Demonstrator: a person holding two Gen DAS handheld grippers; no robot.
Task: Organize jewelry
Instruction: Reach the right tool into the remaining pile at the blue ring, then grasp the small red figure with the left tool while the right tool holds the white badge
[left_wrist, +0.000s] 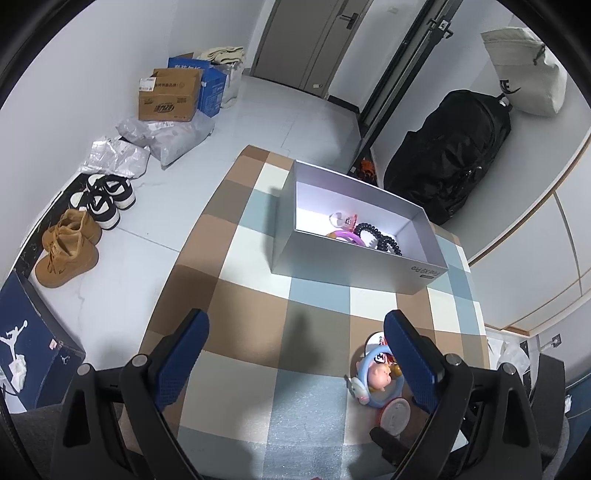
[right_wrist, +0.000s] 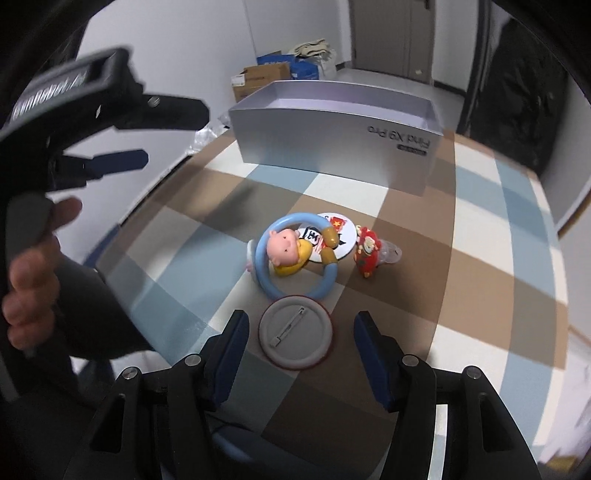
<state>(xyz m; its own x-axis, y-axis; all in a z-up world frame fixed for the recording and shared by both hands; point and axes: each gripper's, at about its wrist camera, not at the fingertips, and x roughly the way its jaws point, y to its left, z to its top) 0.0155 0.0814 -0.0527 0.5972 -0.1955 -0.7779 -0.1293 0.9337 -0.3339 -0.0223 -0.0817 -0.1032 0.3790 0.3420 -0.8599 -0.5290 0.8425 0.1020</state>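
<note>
A silver box (left_wrist: 354, 254) stands on the checked table, holding a purple ring (left_wrist: 349, 236), black coil hair ties (left_wrist: 384, 240) and a small clear charm. My left gripper (left_wrist: 295, 354) is open and empty above the table, the loose pieces by its right finger. In the right wrist view a face-down round badge (right_wrist: 295, 334) lies between the fingers of my open right gripper (right_wrist: 297, 339). Beyond it lie a blue ring with a pig figure (right_wrist: 291, 254), a printed white badge (right_wrist: 340, 236) and a red charm (right_wrist: 367, 253). The silver box (right_wrist: 332, 140) stands further back.
The checked table (left_wrist: 236, 295) ends at its left edge above a white floor with shoes (left_wrist: 70, 247), cardboard boxes (left_wrist: 170, 96) and plastic bags. A black backpack (left_wrist: 450, 155) leans on the wall at the right. The left gripper's body (right_wrist: 74, 122) and the holding hand fill the right wrist view's left side.
</note>
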